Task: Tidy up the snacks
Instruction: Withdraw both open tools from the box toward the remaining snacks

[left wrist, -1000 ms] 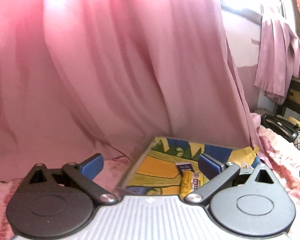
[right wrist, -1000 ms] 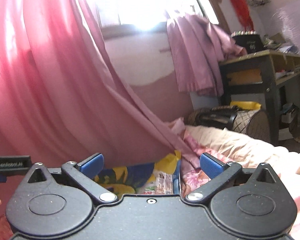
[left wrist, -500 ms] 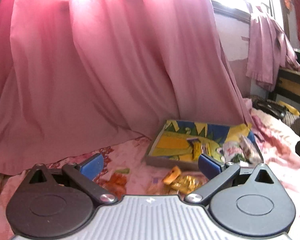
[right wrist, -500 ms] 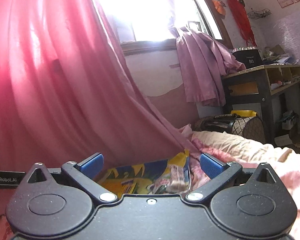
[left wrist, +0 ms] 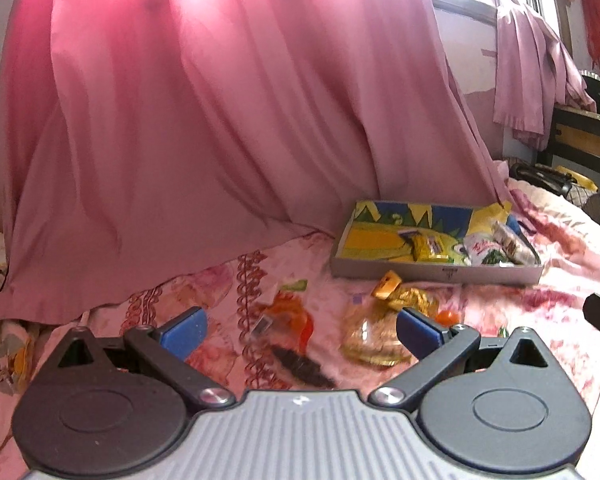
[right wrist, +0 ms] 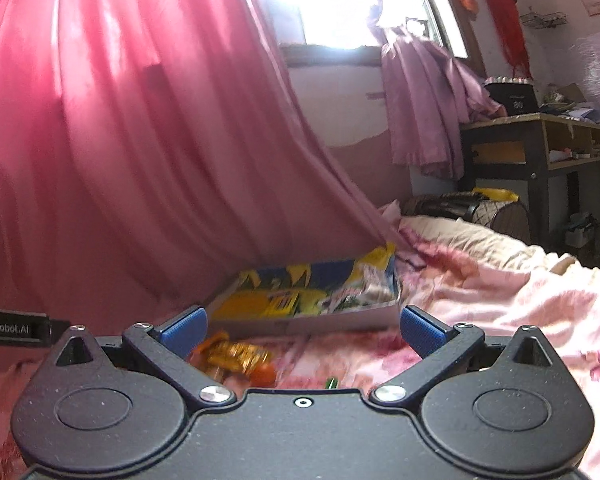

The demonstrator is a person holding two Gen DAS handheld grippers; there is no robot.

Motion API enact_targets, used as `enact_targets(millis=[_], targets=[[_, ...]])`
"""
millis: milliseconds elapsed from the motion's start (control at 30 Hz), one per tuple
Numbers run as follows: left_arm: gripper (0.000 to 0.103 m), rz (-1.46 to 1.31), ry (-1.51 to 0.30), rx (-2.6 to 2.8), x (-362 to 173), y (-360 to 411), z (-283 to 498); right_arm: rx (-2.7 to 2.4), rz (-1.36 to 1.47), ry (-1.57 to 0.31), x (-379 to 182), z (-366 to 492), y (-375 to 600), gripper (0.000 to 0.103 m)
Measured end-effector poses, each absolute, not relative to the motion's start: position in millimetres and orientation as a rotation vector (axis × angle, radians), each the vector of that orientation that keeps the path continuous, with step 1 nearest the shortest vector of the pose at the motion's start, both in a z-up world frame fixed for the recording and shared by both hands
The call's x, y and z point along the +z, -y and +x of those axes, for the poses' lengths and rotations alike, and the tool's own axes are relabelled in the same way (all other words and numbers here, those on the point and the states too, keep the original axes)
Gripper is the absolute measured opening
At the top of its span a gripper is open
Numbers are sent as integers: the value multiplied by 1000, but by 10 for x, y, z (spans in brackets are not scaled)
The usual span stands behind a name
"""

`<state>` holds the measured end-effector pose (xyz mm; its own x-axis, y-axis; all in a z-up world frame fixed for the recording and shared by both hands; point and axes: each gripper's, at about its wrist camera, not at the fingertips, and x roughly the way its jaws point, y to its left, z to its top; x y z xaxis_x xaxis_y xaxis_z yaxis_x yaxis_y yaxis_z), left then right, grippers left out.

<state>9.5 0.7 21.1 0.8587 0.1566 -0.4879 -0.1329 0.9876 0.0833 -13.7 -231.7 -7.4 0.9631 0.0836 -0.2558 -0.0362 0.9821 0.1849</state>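
On the pink flowery bed cover (left wrist: 500, 304) lie a few loose snacks. A gold packet (left wrist: 408, 298) sits just in front of the box (left wrist: 436, 274), and an orange packet (left wrist: 288, 312) lies to its left, a little apart. A clear packet (left wrist: 370, 338) rests near the gold one. They look blurry, so the words on them cannot be read.

The box is flat and low, with a yellow and blue picture inside. In it lie a yellow bar (left wrist: 426, 246) near the middle and two or three shiny packets (left wrist: 496, 246) at the right end.

The left gripper (left wrist: 300, 330) hangs over the loose snacks. Its blue fingers (left wrist: 184, 328) are spread wide and hold nothing.

The right gripper (right wrist: 302, 330) is low over the bed too, facing the box (right wrist: 300, 322). Its blue fingers (right wrist: 420, 328) are spread wide and hold nothing. The gold packet (right wrist: 236, 354) shows between them, lying on the cover.

Behind the box hangs a big pink curtain (left wrist: 220, 120), and its edge touches the bed. Far to the right stands a dark desk (right wrist: 540, 148) by the wall.
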Motion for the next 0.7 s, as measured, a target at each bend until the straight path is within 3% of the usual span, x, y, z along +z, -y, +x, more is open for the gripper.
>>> enact_targets(millis=[700], targets=[[103,85,-748,76,-470,-313,213,142,80,-522,-520,-41,1917,102]])
